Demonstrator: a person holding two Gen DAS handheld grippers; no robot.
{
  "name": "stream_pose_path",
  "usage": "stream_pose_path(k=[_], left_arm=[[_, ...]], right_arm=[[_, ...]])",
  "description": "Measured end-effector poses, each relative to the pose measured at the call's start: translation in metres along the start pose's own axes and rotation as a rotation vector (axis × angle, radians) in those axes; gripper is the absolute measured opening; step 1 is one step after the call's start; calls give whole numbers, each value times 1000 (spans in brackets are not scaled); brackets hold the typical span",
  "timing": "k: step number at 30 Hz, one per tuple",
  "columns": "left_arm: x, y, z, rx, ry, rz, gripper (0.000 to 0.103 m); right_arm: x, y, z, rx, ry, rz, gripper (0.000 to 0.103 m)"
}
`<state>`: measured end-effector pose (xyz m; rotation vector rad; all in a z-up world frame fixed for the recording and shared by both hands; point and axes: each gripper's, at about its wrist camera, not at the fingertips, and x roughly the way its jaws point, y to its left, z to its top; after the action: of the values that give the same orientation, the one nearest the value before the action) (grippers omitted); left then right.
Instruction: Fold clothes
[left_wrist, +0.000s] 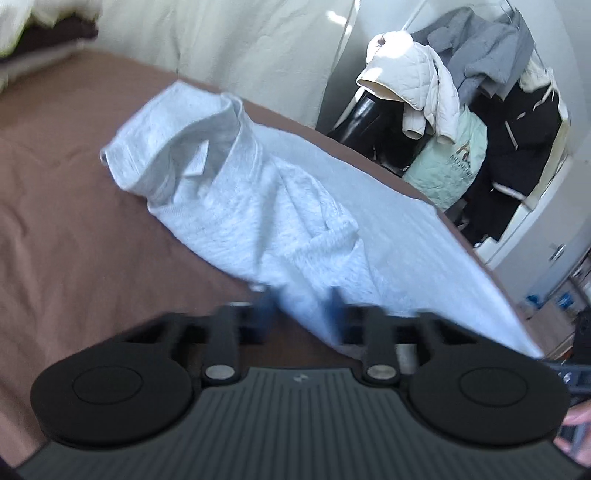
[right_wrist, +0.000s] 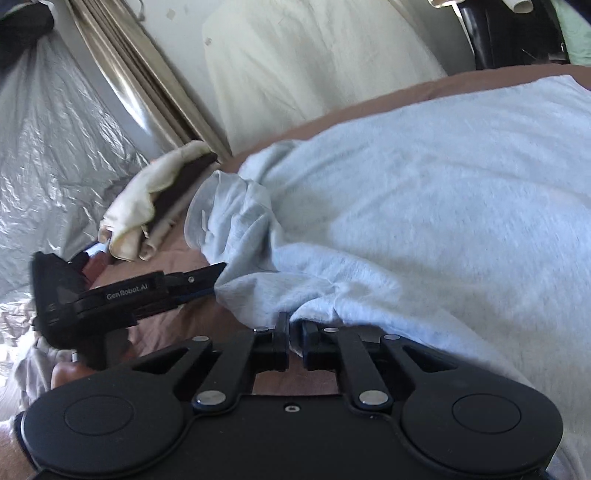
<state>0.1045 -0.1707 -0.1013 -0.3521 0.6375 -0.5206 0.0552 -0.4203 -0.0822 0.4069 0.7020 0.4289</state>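
- The pale grey knit shirt lay rumpled across the brown bedspread, its collar bunched toward the cream curtain.
- Your right gripper was clenched on the shirt's near hem, likely to anchor that edge.
- Your left gripper had shirt cloth between its blurred fingers, apparently pinched for the fold.
- Folded cream and dark clothes sat beyond the shirt's collar.

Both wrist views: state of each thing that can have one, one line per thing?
Light grey cotton shirt: rumpled, partly folded, on the brown bedspread.
Left gripper: shut on the shirt's edge.
Right gripper: shut on a fold of the shirt.
Cream and dark folded clothes: stacked beside the shirt.
Jackets on the rack: hanging.
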Motion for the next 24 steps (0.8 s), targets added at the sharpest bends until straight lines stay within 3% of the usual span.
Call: stream_pose_path(k=[3,6,10,12,19,24], left_arm=[[-15,-17,3,97,-45,4,10],[-35,-43,18,294,-90,32,6],[-59,-48,33,210,-113,-14,4],[-67,-49,37,166,-117,-30,2],[-82,-63,12,195,-15,87,0],[-129,-81,3,279,-19,186,0]], right_arm=[[-11,9,1,-40,-44,7,6],[-33,15,3,-17,-98,16,6],[-59,14,9,74,-137,106,6],[-58,20,8,44,-104,83,6],[-42,53,-14,-12,-2,56,6],[-46,66,-22,-56,67,67,6]])
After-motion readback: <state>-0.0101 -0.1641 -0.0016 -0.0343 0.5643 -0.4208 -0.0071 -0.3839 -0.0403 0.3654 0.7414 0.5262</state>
